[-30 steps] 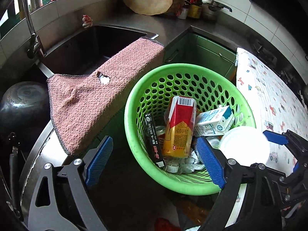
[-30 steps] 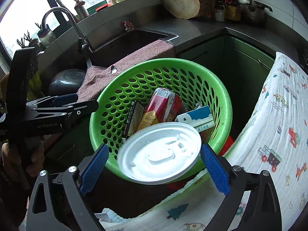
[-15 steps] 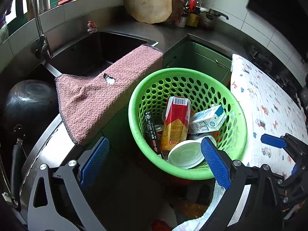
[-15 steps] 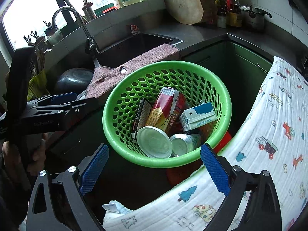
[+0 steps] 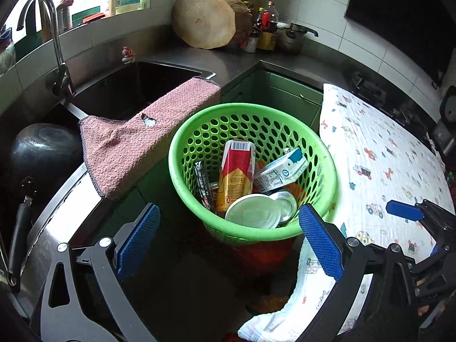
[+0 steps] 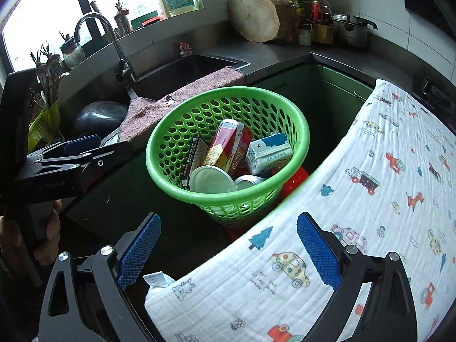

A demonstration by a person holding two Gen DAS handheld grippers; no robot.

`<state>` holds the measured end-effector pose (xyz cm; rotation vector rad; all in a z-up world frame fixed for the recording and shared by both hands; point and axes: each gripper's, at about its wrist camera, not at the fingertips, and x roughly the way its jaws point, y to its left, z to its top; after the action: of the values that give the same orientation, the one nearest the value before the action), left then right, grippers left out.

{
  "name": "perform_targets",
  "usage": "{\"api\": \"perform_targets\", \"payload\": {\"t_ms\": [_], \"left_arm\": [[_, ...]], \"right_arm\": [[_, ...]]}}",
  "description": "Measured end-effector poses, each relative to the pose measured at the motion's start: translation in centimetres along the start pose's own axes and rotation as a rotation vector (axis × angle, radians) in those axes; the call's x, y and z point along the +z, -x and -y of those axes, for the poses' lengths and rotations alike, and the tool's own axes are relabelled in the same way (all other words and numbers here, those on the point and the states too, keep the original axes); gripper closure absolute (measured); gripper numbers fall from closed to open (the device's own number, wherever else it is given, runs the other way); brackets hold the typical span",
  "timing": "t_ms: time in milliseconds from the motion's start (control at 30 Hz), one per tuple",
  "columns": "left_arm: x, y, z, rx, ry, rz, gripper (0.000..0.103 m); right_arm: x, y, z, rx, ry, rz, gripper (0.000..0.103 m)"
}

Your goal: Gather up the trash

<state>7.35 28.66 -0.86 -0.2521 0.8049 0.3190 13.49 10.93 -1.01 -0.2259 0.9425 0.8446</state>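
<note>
My left tool (image 5: 228, 228) opening wide, nothing between pads, my right tool (image 6: 228, 245) open, empty, green basket (image 6: 299, 125) holding white lid (image 6: 211, 179), red can (image 6: 228, 145), milk carton (image 6: 269, 151)

Centre of the frame, the basket (image 5: 250, 119) is glossy green perforated plastic; left of it, the towel (image 5: 128, 148) is rough pink cloth; upper left, the faucet (image 5: 54, 28) is shiny metal; right, the printed cloth (image 6: 384, 199) is soft and matt.

Home kitchen, sink (image 5: 134, 85), faucet (image 5: 54, 37), pot (image 5: 290, 38)
</note>
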Motion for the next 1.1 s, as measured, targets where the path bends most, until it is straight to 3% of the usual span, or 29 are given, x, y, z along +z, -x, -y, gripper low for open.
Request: {"api": "perform_targets", "payload": {"t_ms": [367,667,1100], "left_arm": [[-2.9,2.3,4.4,0.072,-0.118,0.071,0.005],[-5.1,3.7,6.6,0.082,-0.145,0.101,0.005],[-8.4,5.1,9.2,0.001,-0.139,0.103,0.005]], "right_arm": [[-4.1,3.7,2.4,-0.075,-0.087,0.040,0.010],[-7.2,6.5,3.5,-0.154,-0.123,0.075,0.010],[-11.7,9.9,4.4,-0.181,-0.203,0.125,0.010]]}}
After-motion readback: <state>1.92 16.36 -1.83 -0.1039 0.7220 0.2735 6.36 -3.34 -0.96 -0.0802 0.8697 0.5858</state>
